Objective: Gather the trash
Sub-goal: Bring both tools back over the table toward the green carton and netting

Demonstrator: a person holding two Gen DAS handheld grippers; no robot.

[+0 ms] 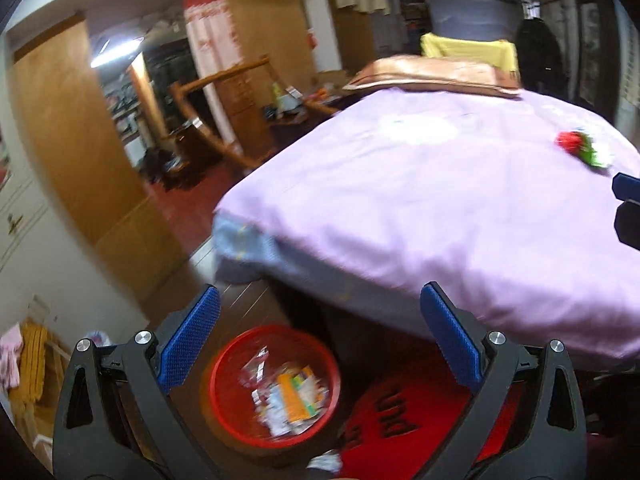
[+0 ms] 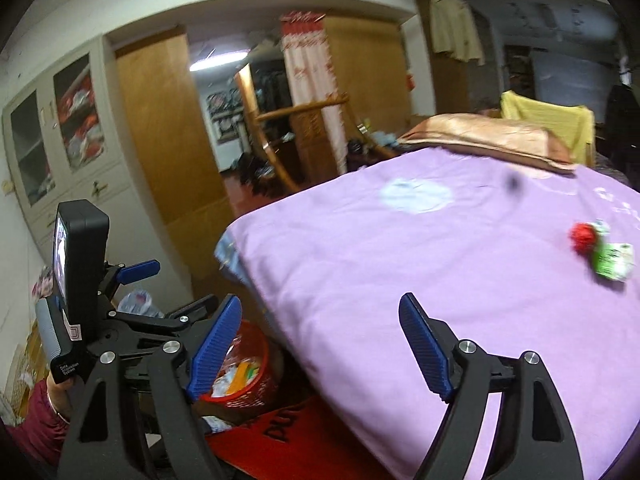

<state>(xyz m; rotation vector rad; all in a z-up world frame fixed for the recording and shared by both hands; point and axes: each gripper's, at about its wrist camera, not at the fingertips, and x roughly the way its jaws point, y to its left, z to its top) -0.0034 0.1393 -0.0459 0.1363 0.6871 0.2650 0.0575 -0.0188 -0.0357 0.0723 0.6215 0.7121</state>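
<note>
While round, red bin (image 1: 224, 364) gapes.

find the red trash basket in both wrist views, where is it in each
Left wrist: the red trash basket sits bottom centre, between the left gripper's open fingers, on the floor below the bed's corner.
Right wrist: lower left, its rim partly hidden behind the right gripper's left finger.
Shared landmark: the purple bedsheet, with the basket at its near-left corner.
</note>
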